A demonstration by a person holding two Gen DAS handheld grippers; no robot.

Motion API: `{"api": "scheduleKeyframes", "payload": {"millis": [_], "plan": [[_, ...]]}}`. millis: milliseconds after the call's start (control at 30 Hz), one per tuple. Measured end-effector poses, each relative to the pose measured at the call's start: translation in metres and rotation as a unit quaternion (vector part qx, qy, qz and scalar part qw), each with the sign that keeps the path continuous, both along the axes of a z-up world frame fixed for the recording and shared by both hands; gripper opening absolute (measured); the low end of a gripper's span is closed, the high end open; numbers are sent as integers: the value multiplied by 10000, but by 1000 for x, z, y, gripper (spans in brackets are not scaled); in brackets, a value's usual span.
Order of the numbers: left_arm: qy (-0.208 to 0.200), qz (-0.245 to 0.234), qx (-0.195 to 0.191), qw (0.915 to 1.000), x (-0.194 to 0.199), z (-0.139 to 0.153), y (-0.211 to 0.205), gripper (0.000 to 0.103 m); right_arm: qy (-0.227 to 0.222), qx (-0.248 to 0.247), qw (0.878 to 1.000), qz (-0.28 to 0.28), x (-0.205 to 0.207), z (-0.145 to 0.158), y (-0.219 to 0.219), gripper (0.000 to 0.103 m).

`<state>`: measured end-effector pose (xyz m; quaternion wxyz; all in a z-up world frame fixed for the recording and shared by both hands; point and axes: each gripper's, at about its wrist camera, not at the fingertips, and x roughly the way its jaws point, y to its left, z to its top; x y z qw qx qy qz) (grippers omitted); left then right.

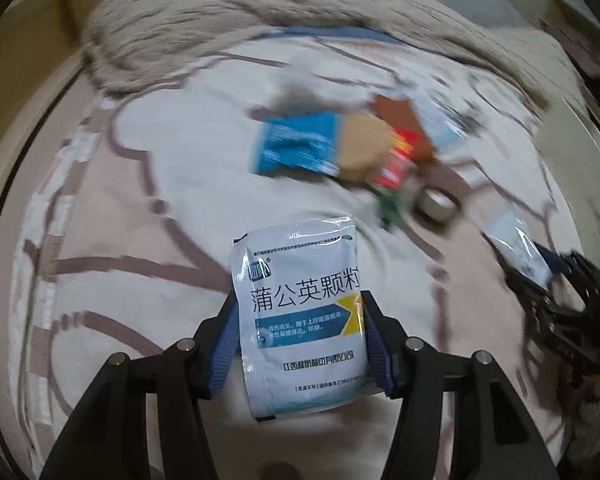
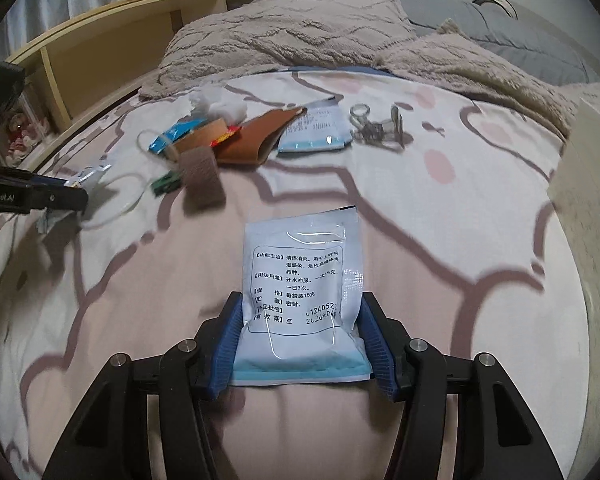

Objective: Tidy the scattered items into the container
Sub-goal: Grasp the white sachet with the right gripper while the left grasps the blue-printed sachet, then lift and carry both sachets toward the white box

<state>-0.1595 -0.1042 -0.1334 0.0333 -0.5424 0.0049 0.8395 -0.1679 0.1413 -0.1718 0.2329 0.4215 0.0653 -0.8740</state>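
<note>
Between each gripper's fingers sits a clamped sachet: left gripper (image 1: pixel 300 344), left sachet (image 1: pixel 300 320); right gripper (image 2: pixel 300 344), right sachet (image 2: pixel 302 300). Beyond them, the pile (image 2: pixel 236 136) awaits; white container (image 2: pixel 584 184) right.

The left claw (image 1: pixel 298 330) grips a white sachet (image 1: pixel 300 320) above the bedsheet (image 1: pixel 140 200).

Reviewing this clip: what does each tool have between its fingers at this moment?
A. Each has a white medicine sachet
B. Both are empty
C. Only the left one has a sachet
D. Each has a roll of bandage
A: the left tool clamps a white sachet with its printed front facing the camera, and the right tool clamps another white sachet showing its back text, above the bedspread.
</note>
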Motion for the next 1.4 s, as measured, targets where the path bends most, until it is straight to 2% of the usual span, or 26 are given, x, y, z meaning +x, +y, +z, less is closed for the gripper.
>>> {"api": "scheduleKeyframes", "payload": {"millis": [167, 367, 533, 700, 833, 900, 967, 1067, 1233, 1400], "plan": [[-66, -764, -9, 9971, 17, -4, 44, 56, -141, -79, 9999, -23, 30, 0, 17, 58], [-67, -1587, 8, 9873, 38, -3, 92, 56, -333, -241, 9991, -48, 61, 0, 36, 58], [-206, -2001, -218, 9793, 48, -14, 114, 56, -298, -227, 9993, 20, 91, 0, 43, 58], [-273, -2046, -296, 9780, 52, -27, 115, 58, -241, -368, 9990, 21, 108, 0, 51, 58], [-284, -1796, -76, 9833, 51, -30, 109, 62, -253, -413, 9988, 38, 106, -1, 50, 62], [-299, -1670, 84, 9855, 51, -32, 108, 69, -239, -411, 9988, 81, 107, -1, 49, 66], [-322, -1583, 206, 9866, 51, -33, 109, 82, -259, -430, 9986, 139, 107, -1, 48, 70], [-332, -1583, 144, 9867, 55, -37, 116, 94, -285, -464, 9984, 175, 106, -2, 47, 73], [-186, -1422, 112, 9896, 58, -40, 120, 101, -377, -571, 9973, 270, 103, -3, 45, 83], [-161, -1303, 82, 9913, 59, -43, 120, 103, -323, -496, 9981, 168, 101, -3, 42, 83]]}}
